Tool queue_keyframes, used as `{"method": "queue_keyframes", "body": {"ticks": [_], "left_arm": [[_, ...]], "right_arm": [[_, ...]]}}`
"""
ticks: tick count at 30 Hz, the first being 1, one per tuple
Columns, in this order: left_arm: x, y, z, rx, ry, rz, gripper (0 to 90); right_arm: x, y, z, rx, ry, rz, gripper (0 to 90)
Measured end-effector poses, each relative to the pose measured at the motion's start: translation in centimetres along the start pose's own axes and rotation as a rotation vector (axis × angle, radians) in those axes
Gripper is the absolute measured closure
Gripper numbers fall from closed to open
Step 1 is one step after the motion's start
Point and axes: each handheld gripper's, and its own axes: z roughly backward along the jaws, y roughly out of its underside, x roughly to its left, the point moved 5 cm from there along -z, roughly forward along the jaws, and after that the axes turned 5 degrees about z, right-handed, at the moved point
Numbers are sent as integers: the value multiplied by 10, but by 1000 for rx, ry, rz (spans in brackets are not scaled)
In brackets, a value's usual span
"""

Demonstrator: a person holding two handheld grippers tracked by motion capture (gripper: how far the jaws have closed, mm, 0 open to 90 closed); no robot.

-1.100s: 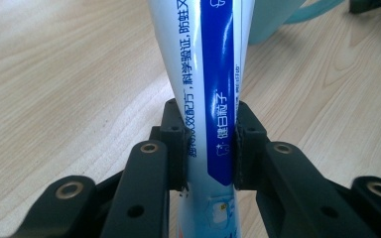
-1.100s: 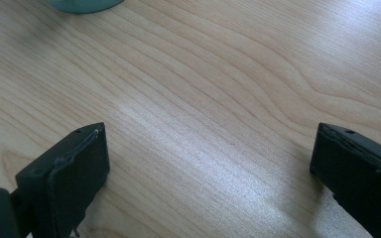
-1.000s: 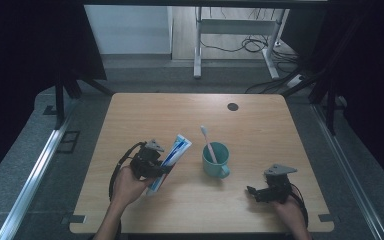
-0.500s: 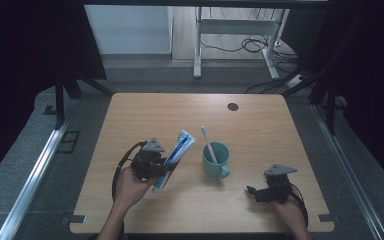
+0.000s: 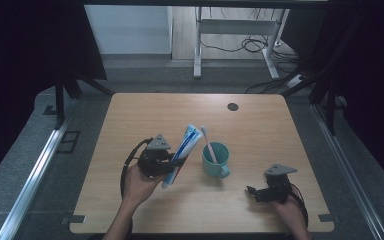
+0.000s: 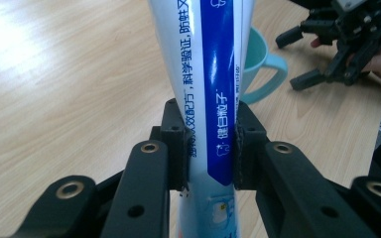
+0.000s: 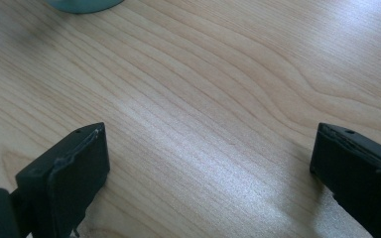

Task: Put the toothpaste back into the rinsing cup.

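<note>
A white and blue toothpaste tube (image 5: 185, 150) is held tilted above the table, left of a teal mug (image 5: 215, 161). My left gripper (image 5: 172, 162) is shut on the tube's lower part. In the left gripper view both pads press the tube (image 6: 213, 74), and the mug (image 6: 258, 54) stands just behind it. A white toothbrush (image 5: 207, 142) leans in the mug. My right gripper (image 5: 254, 192) rests low on the table to the right of the mug, open with nothing between its jaws. The right gripper (image 7: 208, 163) has bare wood in its gap, and the mug's base (image 7: 82, 4) sits at the top edge.
The light wooden table (image 5: 260, 125) has a dark round cable hole (image 5: 232, 106) near its far edge. Beyond the table lie grey floor, a white desk frame (image 5: 197, 45) and cables. Black curtains hang on both sides.
My left hand has lifted the toothpaste tube a little and carried it slightly right, closer to the mug. The right gripper has stayed where it was.
</note>
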Motion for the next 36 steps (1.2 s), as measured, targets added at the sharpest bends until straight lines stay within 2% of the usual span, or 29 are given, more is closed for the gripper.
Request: {"method": "queue_keyframes", "body": {"ticks": [12,17,24,36], "left_arm": [[-15,-31,-12,-80,0,-11,728],[-18,-40,-16,-102,-11,-22,728],[-22,-55,-26,-159,-19,-30,728],[-26,-73,-41,-210,-26,-35,728]], "right_arm": [[0,0,0,2,-1,2,18],[0,0,0,3,-1,0,18],[0,0,0,3,-1,0,18],[0,0,0,2,-1,2,18]]}}
